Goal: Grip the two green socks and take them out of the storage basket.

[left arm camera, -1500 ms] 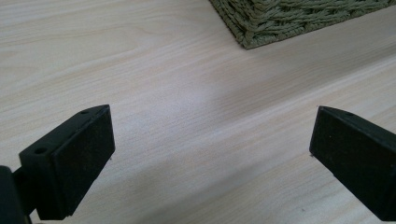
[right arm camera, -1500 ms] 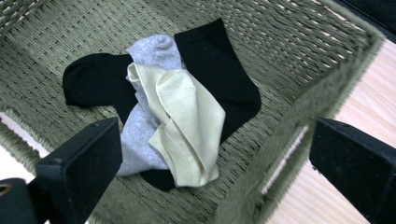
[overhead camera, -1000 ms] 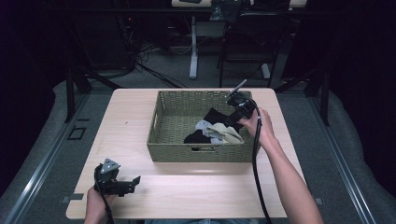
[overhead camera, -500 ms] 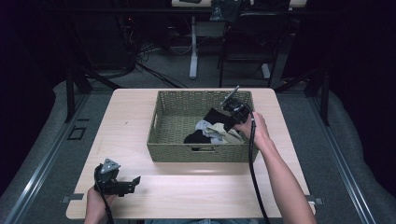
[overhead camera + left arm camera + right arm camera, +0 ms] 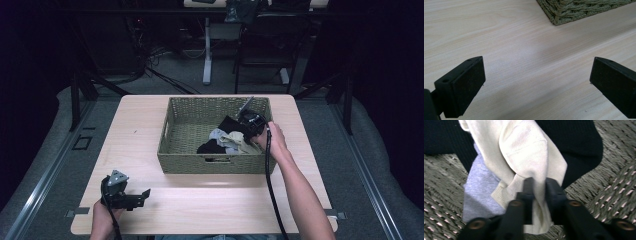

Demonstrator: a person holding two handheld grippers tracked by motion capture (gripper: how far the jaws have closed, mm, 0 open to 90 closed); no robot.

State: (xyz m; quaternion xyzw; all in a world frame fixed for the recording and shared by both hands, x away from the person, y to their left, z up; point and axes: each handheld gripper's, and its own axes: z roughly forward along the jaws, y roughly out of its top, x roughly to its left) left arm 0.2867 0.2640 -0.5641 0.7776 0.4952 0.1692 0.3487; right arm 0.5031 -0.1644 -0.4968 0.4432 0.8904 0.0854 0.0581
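Left claw (image 5: 145,193): held in the left hand (image 5: 102,212) at the 7 o'clock position of the high view, jaws spread wide and pointing toward 3 o'clock, nothing between them. Right claw (image 5: 538,192): held in the right hand (image 5: 271,141) at 2 o'clock, forearm extending from 5 o'clock. Its jaws are closed together, pinching a fold of cream cloth (image 5: 524,157).

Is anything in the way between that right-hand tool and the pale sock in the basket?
Nothing visible: the right tool is already shut on the cream sock, which lies over grey and black clothes inside the woven basket.
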